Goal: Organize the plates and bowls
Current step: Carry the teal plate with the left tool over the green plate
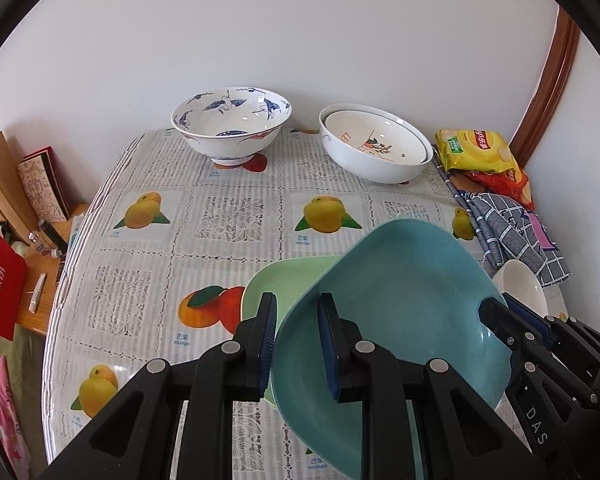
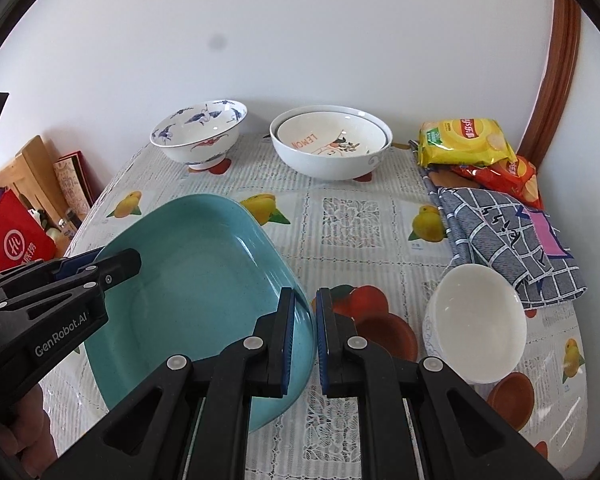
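A teal plate (image 1: pixel 404 320) is held tilted above a light green plate (image 1: pixel 276 288) on the fruit-print tablecloth. My left gripper (image 1: pixel 298 344) is shut on the teal plate's left rim. My right gripper (image 2: pixel 305 336) is shut on its right rim; the teal plate (image 2: pixel 196 288) fills the left of the right wrist view. The right gripper also shows in the left wrist view (image 1: pixel 500 312), and the left gripper shows in the right wrist view (image 2: pixel 100 268). A blue crane-print bowl (image 1: pixel 231 124) and two nested white bowls (image 1: pixel 376 146) stand at the back. A small white bowl (image 2: pixel 476 320) stands at the right.
Yellow and red snack bags (image 2: pixel 468 146) and a blue checked cloth (image 2: pixel 508 240) lie at the back right of the table. A wooden shelf with a red bag (image 1: pixel 0 280) stands past the table's left edge (image 1: pixel 60 280). A white wall is behind.
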Action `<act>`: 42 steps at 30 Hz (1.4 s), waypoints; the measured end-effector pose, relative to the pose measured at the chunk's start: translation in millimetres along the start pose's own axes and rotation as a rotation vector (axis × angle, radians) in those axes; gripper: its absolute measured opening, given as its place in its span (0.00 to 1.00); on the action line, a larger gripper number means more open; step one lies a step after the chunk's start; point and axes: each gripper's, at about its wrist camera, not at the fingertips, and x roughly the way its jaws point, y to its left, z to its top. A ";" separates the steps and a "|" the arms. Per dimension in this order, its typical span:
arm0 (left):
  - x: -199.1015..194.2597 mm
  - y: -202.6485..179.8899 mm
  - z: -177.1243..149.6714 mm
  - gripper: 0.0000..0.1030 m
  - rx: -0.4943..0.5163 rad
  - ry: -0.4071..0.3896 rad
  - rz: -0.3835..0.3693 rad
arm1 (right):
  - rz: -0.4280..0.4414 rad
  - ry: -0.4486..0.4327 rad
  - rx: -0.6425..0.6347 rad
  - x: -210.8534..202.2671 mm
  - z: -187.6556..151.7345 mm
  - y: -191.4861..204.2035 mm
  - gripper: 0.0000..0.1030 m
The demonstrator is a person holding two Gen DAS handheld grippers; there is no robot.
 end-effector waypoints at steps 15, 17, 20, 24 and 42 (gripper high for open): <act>35.8 33.3 4.7 0.20 -0.050 0.032 0.003 | 0.042 0.044 -0.003 42.7 6.1 23.0 0.10; 41.7 35.4 5.9 0.20 -0.053 0.036 0.000 | 0.040 0.049 -0.003 49.1 7.1 24.2 0.10; 50.4 38.0 7.0 0.20 -0.055 0.045 -0.003 | 0.034 0.054 -0.003 57.5 8.3 26.9 0.10; 61.1 39.9 9.7 0.21 -0.057 0.054 -0.002 | 0.033 0.074 -0.001 69.5 10.0 27.8 0.10; 79.7 29.8 15.1 0.26 -0.009 0.050 0.000 | 0.030 0.144 0.052 87.4 -3.3 19.9 0.07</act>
